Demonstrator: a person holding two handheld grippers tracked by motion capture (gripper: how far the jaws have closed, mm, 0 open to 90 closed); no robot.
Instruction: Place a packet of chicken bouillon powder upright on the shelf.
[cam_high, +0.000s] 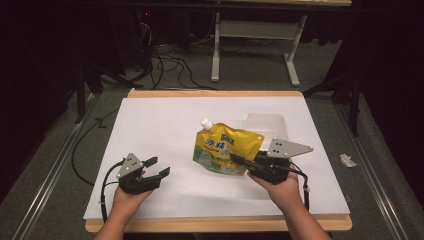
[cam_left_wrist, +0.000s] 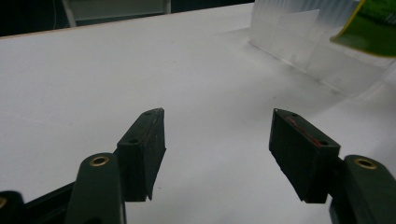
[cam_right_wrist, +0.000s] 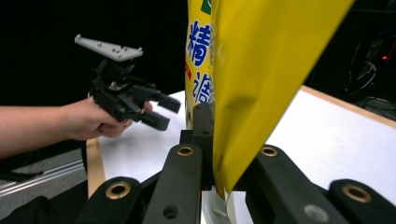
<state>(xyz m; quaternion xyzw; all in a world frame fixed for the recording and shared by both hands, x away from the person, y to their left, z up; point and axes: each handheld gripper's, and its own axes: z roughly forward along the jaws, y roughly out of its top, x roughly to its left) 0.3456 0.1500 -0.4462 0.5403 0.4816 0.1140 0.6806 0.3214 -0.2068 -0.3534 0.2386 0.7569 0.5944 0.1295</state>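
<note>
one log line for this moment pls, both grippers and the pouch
right gripper: shut on yellow spouted pouch, lifted off white table | left gripper: open, empty | clear container: behind pouch

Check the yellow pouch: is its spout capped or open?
Capped. In the high view the yellow pouch has a white cap on its spout, while the right gripper clamps its edge. How full it is cannot be told.
</note>
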